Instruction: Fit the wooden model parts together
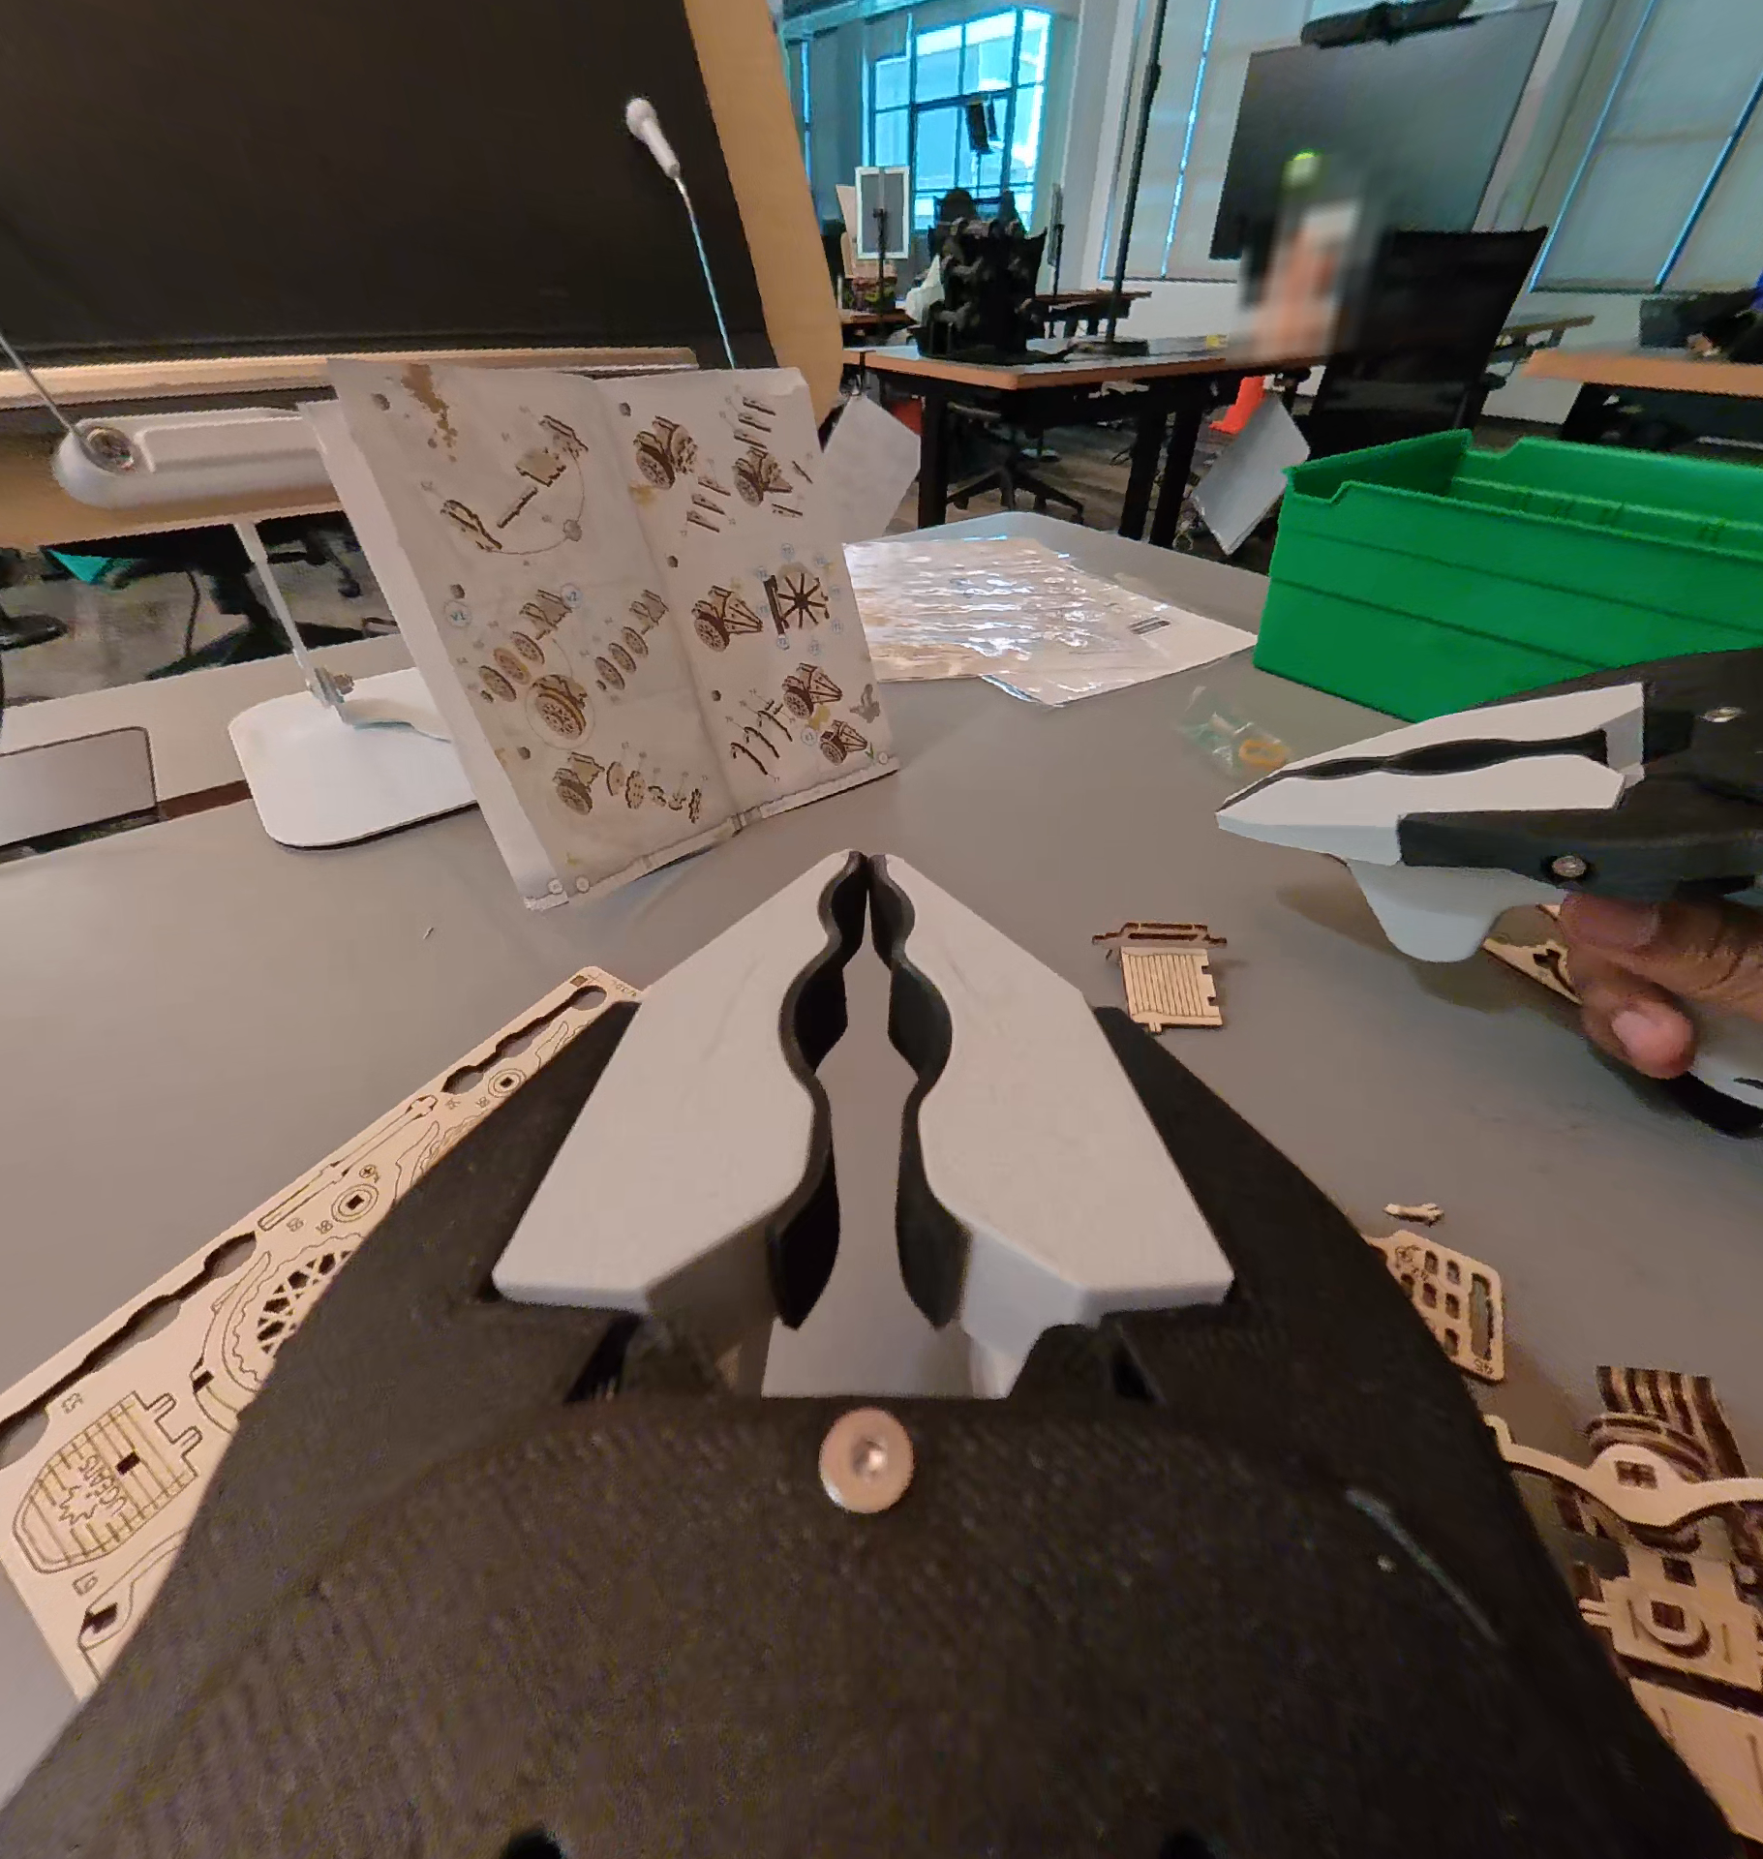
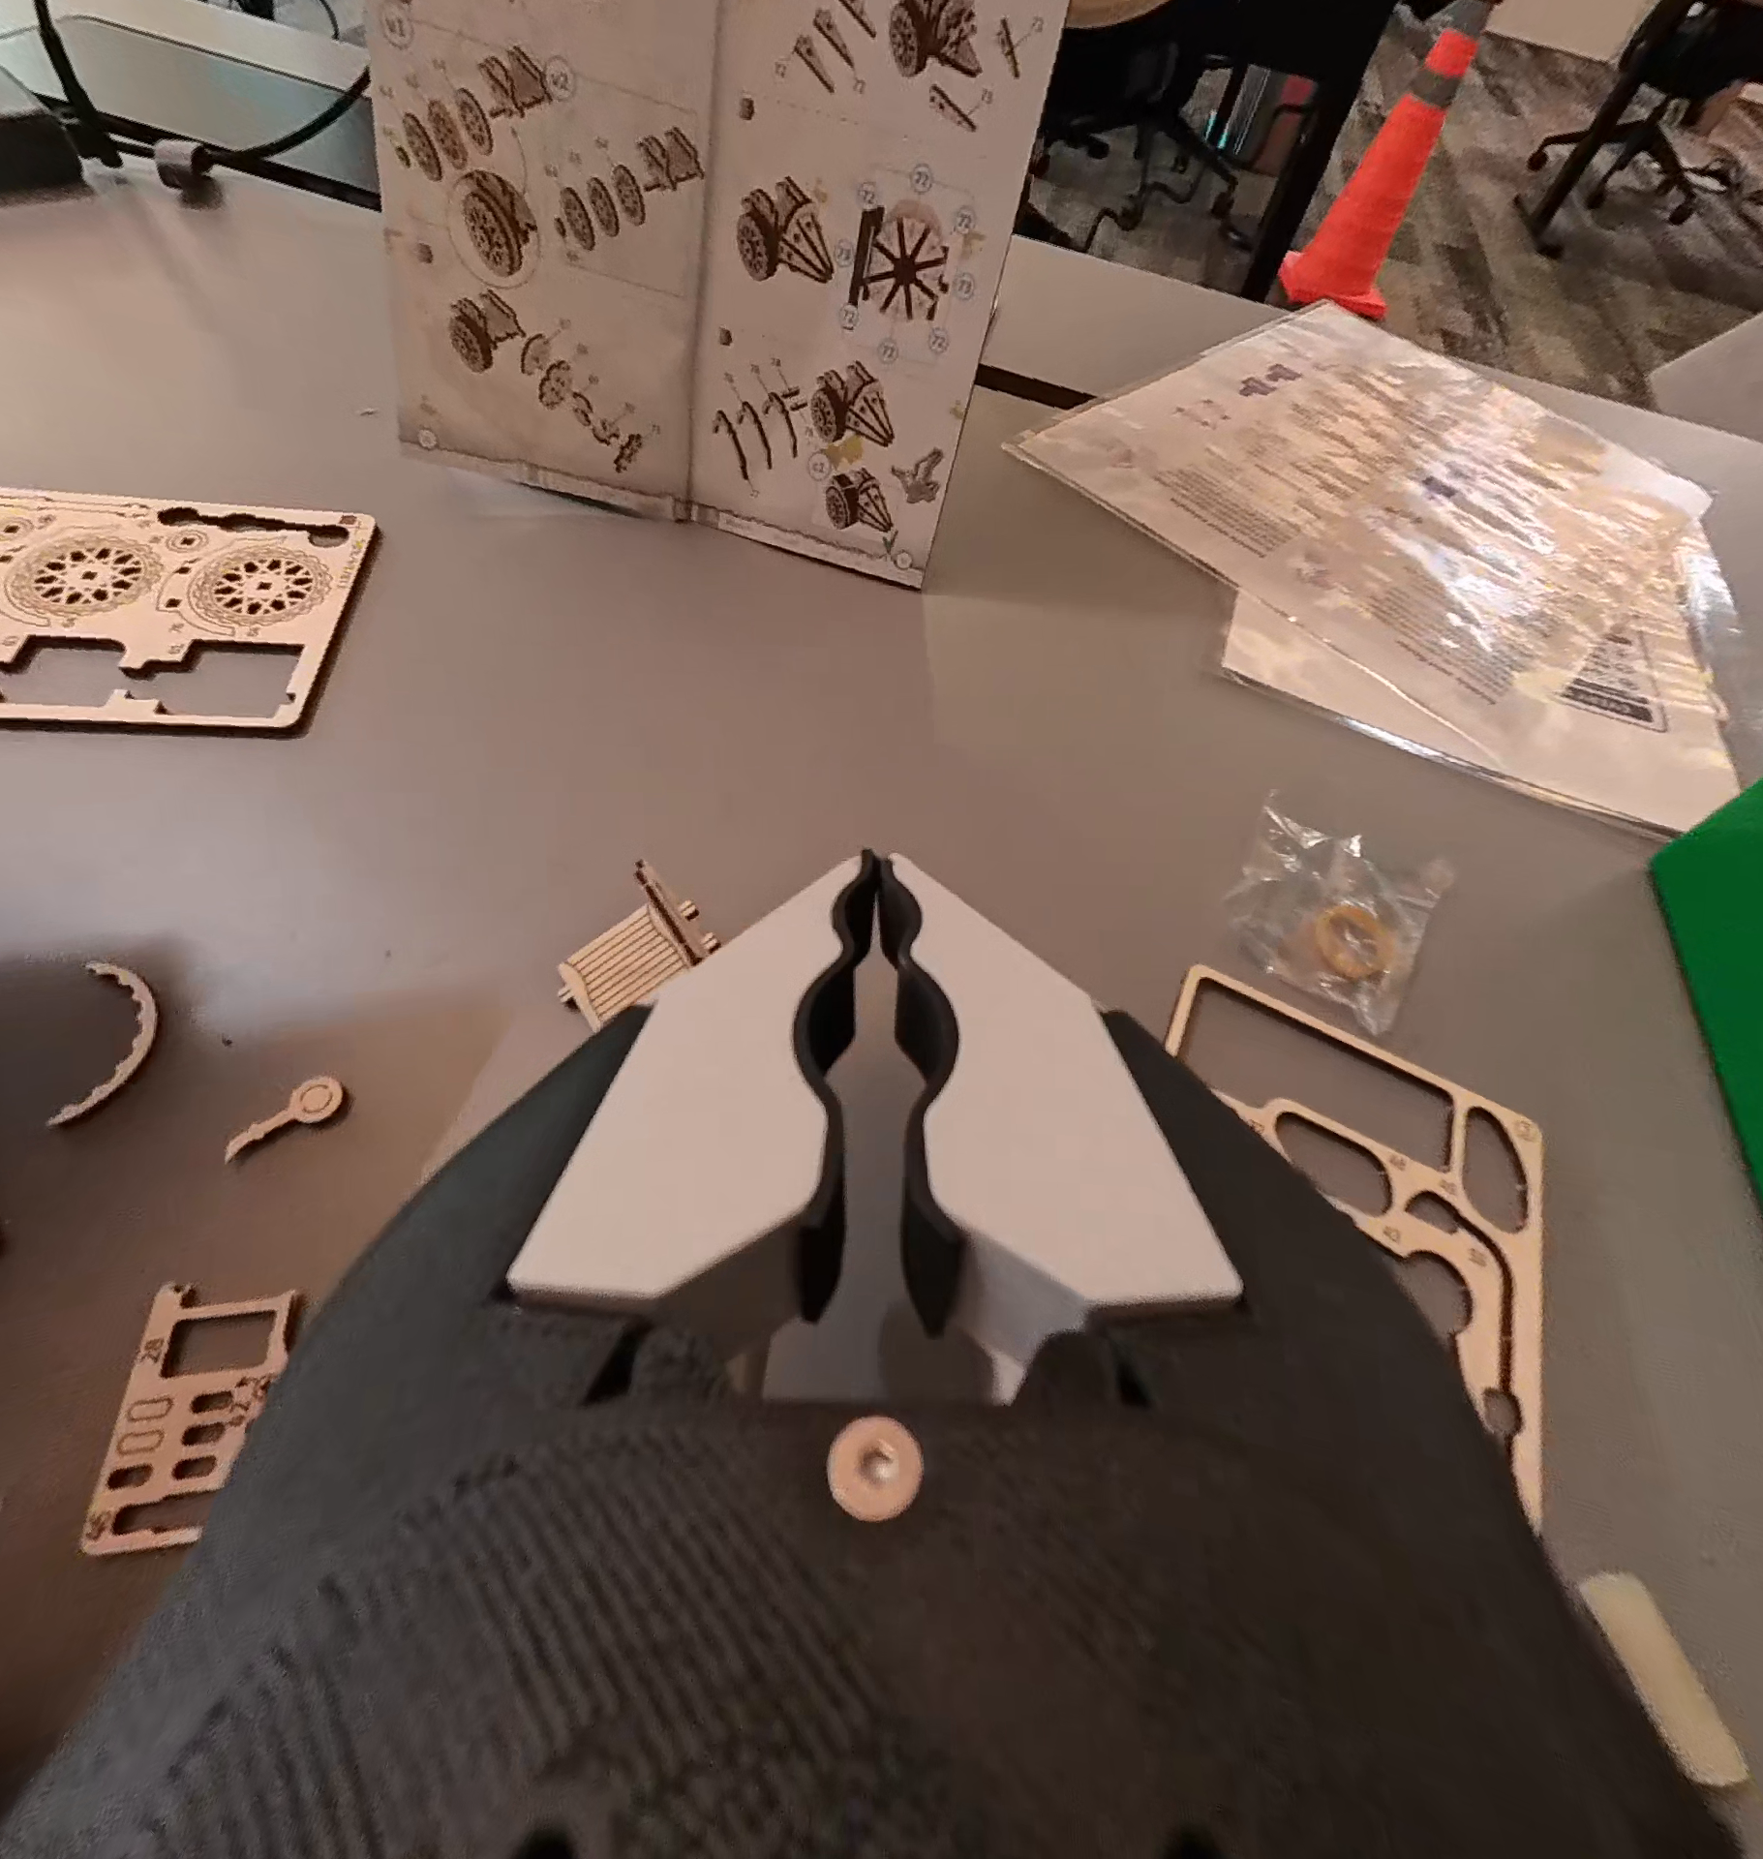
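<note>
A small slatted wooden assembly [image 1: 1167,978] lies on the grey table [image 1: 1008,845], just right of my left gripper's tips; in the right wrist view it [image 2: 628,954] sits just left of my right gripper. My left gripper [image 1: 869,863] is shut and empty above the table. My right gripper [image 2: 877,863] is shut and empty; it also shows in the left wrist view [image 1: 1234,805], held by a hand [image 1: 1682,981]. Laser-cut wooden sheets lie at the left [image 1: 183,1308], [image 2: 143,604]. Loose pieces include a curved toothed strip [image 2: 118,1046], a small lever [image 2: 289,1112] and punched frames [image 2: 188,1408], [image 2: 1410,1187].
An open instruction booklet [image 1: 626,614] stands on a white stand [image 1: 354,744] at the back; it also shows in the right wrist view [image 2: 696,251]. Plastic-sleeved sheets [image 2: 1410,543], a small clear bag with a ring [image 2: 1345,931] and a green bin [image 1: 1541,563] are at the right. There is about 15 cm between the tips of the two grippers. The small lever [image 2: 289,1112] is about 12 cm from both grippers' fingertips.
</note>
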Demonstrator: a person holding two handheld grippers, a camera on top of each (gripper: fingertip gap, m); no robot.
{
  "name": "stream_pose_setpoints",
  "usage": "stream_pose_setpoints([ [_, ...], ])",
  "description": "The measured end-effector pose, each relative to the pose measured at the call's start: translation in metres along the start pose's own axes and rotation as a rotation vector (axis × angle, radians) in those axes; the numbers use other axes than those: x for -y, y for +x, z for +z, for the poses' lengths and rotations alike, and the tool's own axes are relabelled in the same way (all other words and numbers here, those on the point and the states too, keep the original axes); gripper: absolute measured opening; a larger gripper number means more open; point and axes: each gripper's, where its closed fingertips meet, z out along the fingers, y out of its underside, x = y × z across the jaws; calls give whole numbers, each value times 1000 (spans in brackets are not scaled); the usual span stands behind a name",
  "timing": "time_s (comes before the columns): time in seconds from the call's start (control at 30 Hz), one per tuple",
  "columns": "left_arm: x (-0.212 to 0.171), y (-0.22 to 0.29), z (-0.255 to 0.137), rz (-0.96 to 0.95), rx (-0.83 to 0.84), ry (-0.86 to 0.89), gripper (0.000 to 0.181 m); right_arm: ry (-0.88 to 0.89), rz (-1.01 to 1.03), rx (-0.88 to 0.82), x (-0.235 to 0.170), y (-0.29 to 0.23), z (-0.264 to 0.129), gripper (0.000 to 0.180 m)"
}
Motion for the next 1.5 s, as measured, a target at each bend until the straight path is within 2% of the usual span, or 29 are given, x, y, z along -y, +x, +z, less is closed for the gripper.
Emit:
stream_pose_setpoints([
  [0.37,1,-2,-1,-20,-5,9,0,17,-36,-9,2,-3,-2,0],
  [1.5,3,-6,-2,-70,-15,24,0,15,27,7,2,2,-2,0],
])
